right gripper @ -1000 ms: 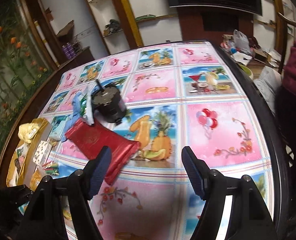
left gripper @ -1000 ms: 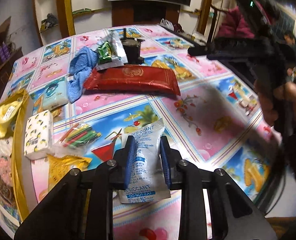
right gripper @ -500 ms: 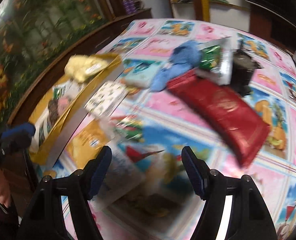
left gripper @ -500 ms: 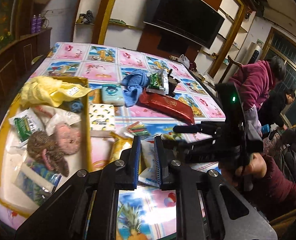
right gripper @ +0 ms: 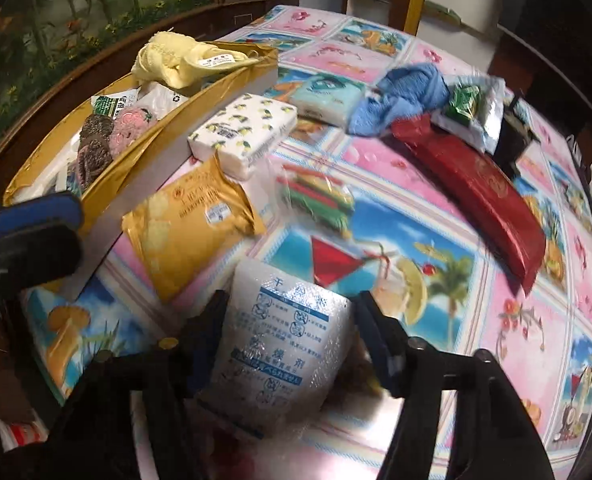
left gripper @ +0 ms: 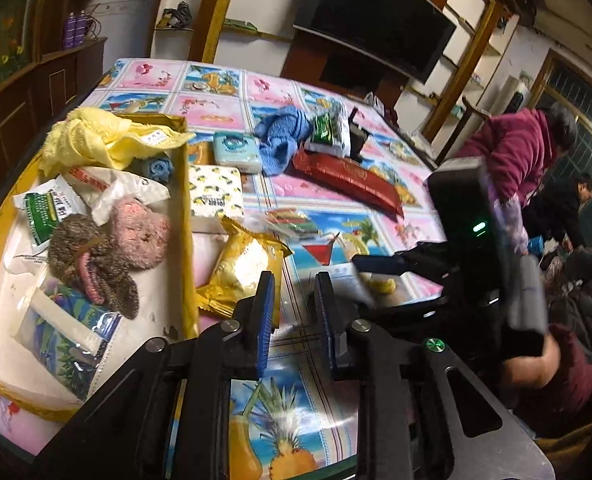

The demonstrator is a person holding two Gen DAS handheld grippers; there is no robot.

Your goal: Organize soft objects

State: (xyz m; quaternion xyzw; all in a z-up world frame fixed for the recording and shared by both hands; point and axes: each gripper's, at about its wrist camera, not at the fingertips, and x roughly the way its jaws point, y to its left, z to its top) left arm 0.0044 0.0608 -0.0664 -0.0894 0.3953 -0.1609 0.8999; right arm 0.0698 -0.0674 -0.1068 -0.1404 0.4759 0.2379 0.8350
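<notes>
A white desiccant packet (right gripper: 284, 340) with blue print sits between the fingers of my right gripper (right gripper: 292, 304). Its jaws are closing and both pads touch the packet's sides. In the left wrist view the same packet (left gripper: 335, 280) lies under the right gripper's dark finger (left gripper: 379, 264). My left gripper (left gripper: 294, 284) hovers just left of it. Its blue pads stand a narrow gap apart and are opening, with only tablecloth showing between them. A gold-rimmed tray (left gripper: 188, 200) at the left holds a yellow cloth (left gripper: 92, 140), knitted pieces (left gripper: 96, 252) and several packets.
On the patterned tablecloth lie a gold snack bag (left gripper: 244, 264), a lemon-print tissue pack (left gripper: 216, 192), a teal tissue pack (left gripper: 238, 152), a blue cloth (left gripper: 284, 136), a long red pouch (left gripper: 347, 176) and a black cup (left gripper: 357, 136). People (left gripper: 515, 152) are at the right.
My left gripper has let go of the desiccant packet and swung toward the tray. The right gripper came down over the packet and its jaws narrowed around it.
</notes>
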